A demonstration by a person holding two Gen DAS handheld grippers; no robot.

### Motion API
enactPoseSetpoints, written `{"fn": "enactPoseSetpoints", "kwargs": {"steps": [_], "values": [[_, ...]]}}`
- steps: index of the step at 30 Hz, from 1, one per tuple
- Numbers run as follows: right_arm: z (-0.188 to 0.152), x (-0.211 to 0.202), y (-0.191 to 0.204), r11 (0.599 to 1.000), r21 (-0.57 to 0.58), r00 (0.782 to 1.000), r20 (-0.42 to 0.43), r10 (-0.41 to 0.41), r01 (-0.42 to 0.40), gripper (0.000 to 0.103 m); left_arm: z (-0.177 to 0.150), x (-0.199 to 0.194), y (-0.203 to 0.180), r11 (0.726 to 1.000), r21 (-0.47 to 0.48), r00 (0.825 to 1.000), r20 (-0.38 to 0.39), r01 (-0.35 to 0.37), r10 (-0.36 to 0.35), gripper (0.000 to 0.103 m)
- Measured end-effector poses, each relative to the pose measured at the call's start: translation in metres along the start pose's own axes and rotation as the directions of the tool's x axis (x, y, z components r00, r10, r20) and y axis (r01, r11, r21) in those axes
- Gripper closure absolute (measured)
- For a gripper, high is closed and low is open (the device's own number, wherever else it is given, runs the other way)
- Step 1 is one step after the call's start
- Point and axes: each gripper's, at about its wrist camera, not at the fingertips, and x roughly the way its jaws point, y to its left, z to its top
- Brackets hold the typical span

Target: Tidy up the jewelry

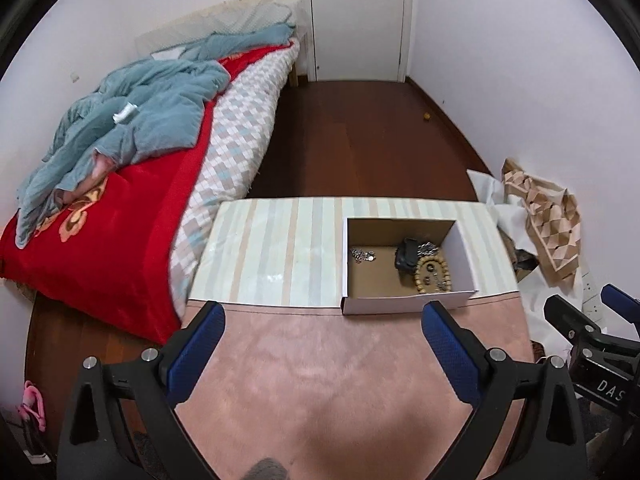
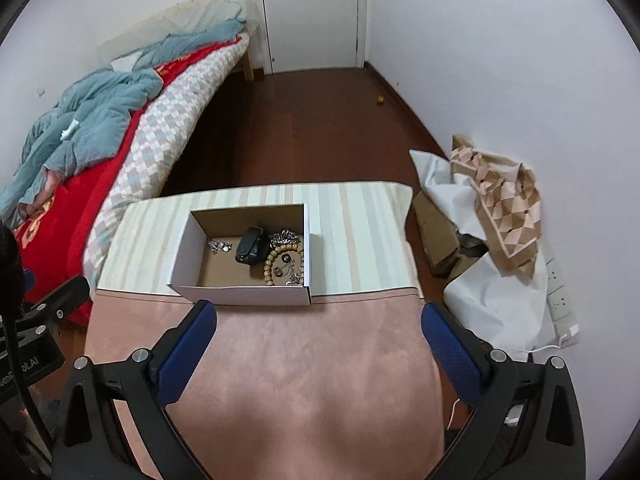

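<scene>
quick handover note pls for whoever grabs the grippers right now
Left gripper: open, holding nothing, above the pink mat.
Right gripper: open, holding nothing, just short of the box.
In the box: beaded bracelet, black band, silver chains, small silver piece.
Done: no loose jewelry shows on the table.
Left: likely nothing, or tidying inside the box.

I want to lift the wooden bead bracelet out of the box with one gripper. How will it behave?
The wooden bead bracelet is a strung loop, so it will probably sag rather than hold its ring shape. Its round beads may slip between flat pads. Small metal pieces lie inside and against it, and a chain lies beside it, so they may snag and be dragged along.
</scene>
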Motion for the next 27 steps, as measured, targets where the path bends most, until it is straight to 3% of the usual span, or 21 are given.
{"fn": "enactPoseSetpoints", "kwargs": {"steps": [8, 16, 21, 27], "values": [[-0.014, -0.098, -0.004, 1.000, -0.021, 0.993, 0.118, 0.004, -0.002, 0.000, -0.011, -0.081, 0.001, 1.000, -0.019, 0.994, 0.107, 0.007, -0.005, 0.003], [-0.030, -0.179, -0.006, 0.999, -0.037, 0.977, 0.211, 0.006, 0.002, 0.000, -0.024, -0.137, -0.001, 1.000, -0.013, 0.989, 0.147, 0.024, -0.022, 0.003], [-0.037, -0.210, -0.006, 0.999, -0.037, 0.971, 0.240, 0.003, 0.006, 0.000, -0.028, -0.162, -0.003, 0.999, -0.004, 0.988, 0.151, 0.037, -0.036, 0.003], [-0.037, -0.221, -0.008, 0.999, -0.035, 0.973, 0.230, 0.009, -0.001, 0.000, -0.029, -0.163, -0.002, 0.999, -0.014, 0.990, 0.133, 0.039, -0.037, 0.003]]}}
